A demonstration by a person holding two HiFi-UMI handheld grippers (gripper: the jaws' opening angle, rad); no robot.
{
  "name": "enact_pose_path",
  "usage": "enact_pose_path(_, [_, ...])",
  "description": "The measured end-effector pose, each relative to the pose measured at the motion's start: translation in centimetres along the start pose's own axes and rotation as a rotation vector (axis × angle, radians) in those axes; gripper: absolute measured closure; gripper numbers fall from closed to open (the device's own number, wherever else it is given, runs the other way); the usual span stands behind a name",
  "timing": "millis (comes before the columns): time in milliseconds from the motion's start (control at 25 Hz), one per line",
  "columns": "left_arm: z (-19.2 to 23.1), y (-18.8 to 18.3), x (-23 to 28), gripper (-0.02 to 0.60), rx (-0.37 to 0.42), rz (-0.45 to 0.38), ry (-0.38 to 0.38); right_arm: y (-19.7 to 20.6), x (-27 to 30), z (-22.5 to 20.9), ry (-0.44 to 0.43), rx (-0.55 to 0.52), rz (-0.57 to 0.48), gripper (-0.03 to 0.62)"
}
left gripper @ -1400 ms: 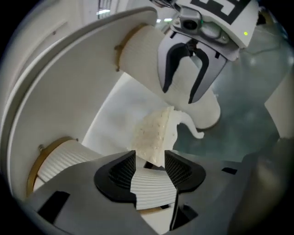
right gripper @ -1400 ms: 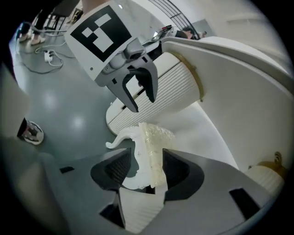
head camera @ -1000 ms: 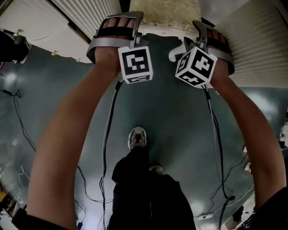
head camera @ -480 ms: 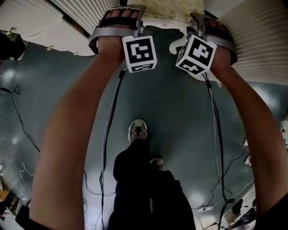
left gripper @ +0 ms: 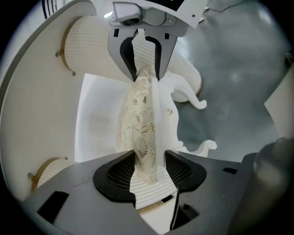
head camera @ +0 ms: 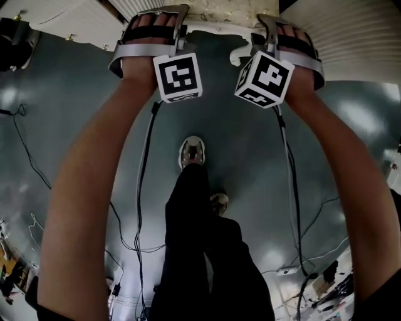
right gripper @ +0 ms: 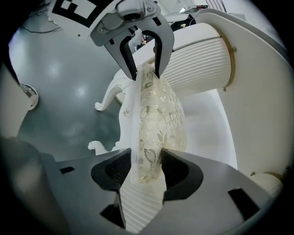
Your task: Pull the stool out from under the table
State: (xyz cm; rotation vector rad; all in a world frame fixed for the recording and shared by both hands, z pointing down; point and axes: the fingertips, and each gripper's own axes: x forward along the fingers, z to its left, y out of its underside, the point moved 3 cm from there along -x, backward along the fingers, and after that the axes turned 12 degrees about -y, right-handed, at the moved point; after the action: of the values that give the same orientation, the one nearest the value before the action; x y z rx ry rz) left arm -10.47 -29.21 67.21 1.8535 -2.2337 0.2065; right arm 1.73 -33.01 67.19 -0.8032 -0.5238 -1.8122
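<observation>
I count one stool (head camera: pixel 225 11) and two claws, the left claw (left gripper: pixel 149 165) and the right claw (right gripper: pixel 147 167). There are two marker cubes (head camera: pixel 178 76), two shoes (head camera: pixel 192 152) and two fluted bench legs (left gripper: pixel 92 46).

White stool (head camera: pixel 219 14), curled legs (left gripper: pixel 189 94), cream gold-patterned cushion (left gripper: pixel 143 124), upright between fluted table supports (right gripper: pixel 197 59)

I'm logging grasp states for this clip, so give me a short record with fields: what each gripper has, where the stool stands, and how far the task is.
left gripper: jaws have just been closing; pads press on the seat edge of the stool
right gripper: jaws have just been closing; clamped on the opposite seat edge
stool: cream floral cushion, white frame, between the fluted legs of the table
floor: grey, with cables trailing
task stage: stool gripped, not yet pulled clear of the table
</observation>
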Motion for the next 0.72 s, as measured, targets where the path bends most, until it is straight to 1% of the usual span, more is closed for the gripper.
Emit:
enact_pose_path(160, [-0.9, 1.2, -2.7, 0.379, 0.035, 0.013, 0.031, -1.8, -2.0, 2.7, -0.048, -0.004, -0.021, 0.387])
enact_pose_path(280, [-1.7, 1.6, -4.9, 0.380, 0.022, 0.012, 0.060, -2.8, -3.7, 4.6, -0.075, -0.002, -0.030, 0.387])
enact_pose_path(400, [-2.0, 2.1, -7.2, 0.380, 0.033, 0.030, 0.069, -3.7, -5.4, 6.0, -0.086, -0.004, -0.034, 0.387])
enact_pose_path(600, [-3.4, 1.7, -11.0, 0.380, 0.047, 0.063, 0.101, -3.7, -7.8, 8.5, -0.092, -0.002, -0.033, 0.387])
enact_pose_path(720, [-4.0, 2.3, -12.8, 0.382, 0.082, 0.063, 0.096, -4.4, -9.3, 9.9, -0.108, -0.008, -0.053, 0.387])
